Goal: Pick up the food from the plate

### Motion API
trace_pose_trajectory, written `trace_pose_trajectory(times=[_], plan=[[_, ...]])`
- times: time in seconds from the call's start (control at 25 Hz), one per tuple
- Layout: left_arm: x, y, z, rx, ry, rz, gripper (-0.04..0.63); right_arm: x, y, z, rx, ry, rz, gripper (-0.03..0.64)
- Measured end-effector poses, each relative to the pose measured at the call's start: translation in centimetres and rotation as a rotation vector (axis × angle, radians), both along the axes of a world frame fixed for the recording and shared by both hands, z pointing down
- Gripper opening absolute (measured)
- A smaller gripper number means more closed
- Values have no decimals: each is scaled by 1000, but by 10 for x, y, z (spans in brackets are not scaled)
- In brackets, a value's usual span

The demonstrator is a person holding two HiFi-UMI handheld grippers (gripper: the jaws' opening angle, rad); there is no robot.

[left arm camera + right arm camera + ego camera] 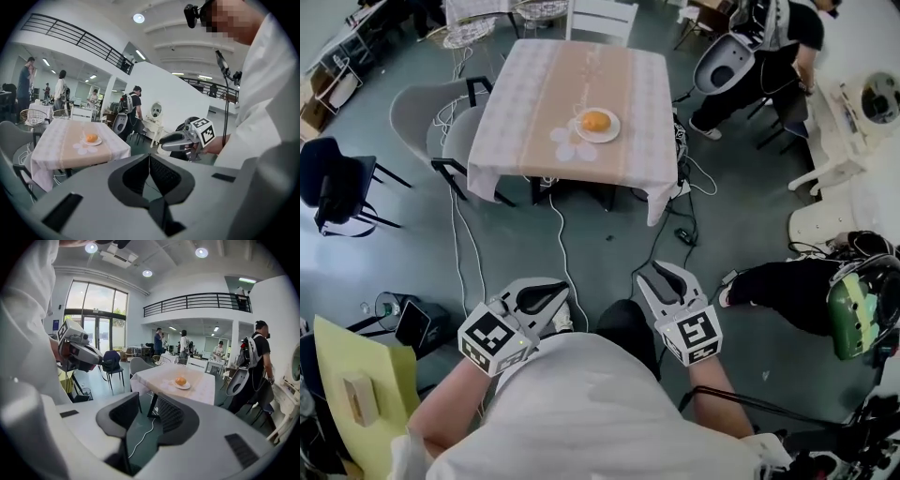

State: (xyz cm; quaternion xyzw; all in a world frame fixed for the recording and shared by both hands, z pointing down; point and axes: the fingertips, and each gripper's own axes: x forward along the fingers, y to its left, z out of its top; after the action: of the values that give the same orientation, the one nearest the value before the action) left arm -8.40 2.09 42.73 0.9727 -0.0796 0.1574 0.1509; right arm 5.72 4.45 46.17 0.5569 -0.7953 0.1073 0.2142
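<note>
Clothed table [534, 94], food [595, 121] on plate [613, 133] well ahead, left claw [150, 158] clenched, right claw [147, 404] parted, empty

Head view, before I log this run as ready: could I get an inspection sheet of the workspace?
Surface: table, covered with a cloth, some way ahead.
Job's things: orange food on the white plate, untouched.
Clutter: pale round patches beside the plate; otherwise nothing seen.
Grippers: left hand-held gripper shut, empty; right hand-held gripper open, empty.
Cables: white cable on the floor under the table; dark cables at its right.
Surroundings: grey chairs left of the table; person standing beyond it.
</note>
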Motion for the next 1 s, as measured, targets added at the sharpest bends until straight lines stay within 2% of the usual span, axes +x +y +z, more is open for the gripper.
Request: trace_pose_trajectory(times=[0.24, 0.4, 0.6, 0.72, 1.0], plan=[[-21, -61, 9, -5, 29, -84, 11, -11, -80, 16, -15, 46, -79, 135], [-27, -112, 14, 7, 30, -191, 56, -2, -152, 36, -31, 70, -168, 147], [-2, -176, 4, -3, 22, -341, 74, 31, -249, 55, -47, 149, -321, 187], [18, -208, -3, 5, 11, -391, 78, 54, -306, 68, -51, 158, -355, 236], [38, -253, -9, -13, -21, -559, 78, 79, -402, 120, -89, 200, -465, 296]])
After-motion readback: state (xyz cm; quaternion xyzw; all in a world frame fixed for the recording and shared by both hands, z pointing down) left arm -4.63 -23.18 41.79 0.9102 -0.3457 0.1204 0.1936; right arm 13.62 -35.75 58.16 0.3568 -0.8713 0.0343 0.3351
